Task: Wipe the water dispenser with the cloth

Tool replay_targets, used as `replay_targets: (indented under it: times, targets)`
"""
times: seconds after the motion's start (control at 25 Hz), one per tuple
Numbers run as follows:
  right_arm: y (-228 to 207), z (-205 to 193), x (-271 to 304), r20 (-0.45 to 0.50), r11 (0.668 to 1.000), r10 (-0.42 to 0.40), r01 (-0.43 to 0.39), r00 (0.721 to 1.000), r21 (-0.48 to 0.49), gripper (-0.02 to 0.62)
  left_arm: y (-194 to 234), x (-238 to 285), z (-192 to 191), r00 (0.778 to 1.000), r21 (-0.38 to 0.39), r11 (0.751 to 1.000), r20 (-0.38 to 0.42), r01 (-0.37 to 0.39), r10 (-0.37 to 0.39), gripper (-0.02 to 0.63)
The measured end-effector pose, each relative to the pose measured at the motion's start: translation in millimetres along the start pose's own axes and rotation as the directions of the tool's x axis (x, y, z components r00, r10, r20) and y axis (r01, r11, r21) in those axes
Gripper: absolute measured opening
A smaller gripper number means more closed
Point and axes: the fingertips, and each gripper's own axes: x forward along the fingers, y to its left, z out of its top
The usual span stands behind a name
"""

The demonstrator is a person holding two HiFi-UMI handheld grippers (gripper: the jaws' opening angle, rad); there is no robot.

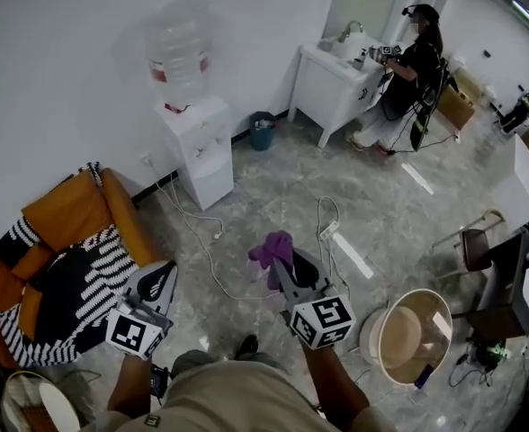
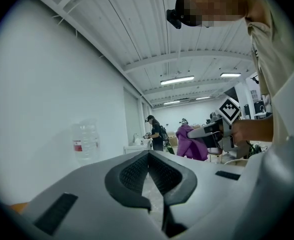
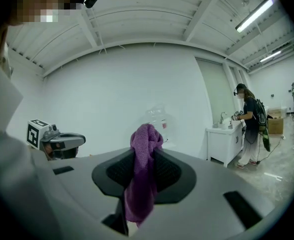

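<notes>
Approach to the water dispenser, which stands against the white wall in the upper left of the head view with its clear bottle on top. It is well apart from both my tools, so I judge that wiping has not yet begun. My right gripper, at lower centre, has its jaws clamped on the purple cloth. In the right gripper view the cloth bunches above the tips and hangs down between the pads, and I judge this loose wad is meant as the wiping face. The bottle shows faintly behind the cloth there, so the tool points toward its target. My left gripper, at lower left, has its jaws drawn together at the tips with nothing between them; held aside, it appears to be spare for now. A white cable trails across the floor between me and the dispenser and could catch a foot. An orange armchair stands at the left. A second person works at a sink, upper right, well apart.
</notes>
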Motion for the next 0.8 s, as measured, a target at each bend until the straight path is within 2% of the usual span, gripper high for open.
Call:
replay_targets:
  times: [0.32,0.48,0.8]
  targets:
    - [-47.0,-2.7,-11.5,0.025,0.998,-0.043,0.042,0.999,0.05,0.1,-22.6,46.2,1.1,0.998,0.027,0.998,-0.038,0.058,-0.057,0.017]
    - [-63.7,-7.2,-14.2,0.023,0.995,-0.079,0.077,0.997,0.071,0.1,-23.1,70.1,2.2,0.996,0.034,0.995,-0.028,0.09,-0.089,0.017]
    - [-103.2,-4.9,2.5,0.014,0.982,-0.171,0.169,0.985,0.089,0.1,-7.8,133.2,-9.5,0.984,-0.003,0.984,-0.029,0.178,-0.178,0.016]
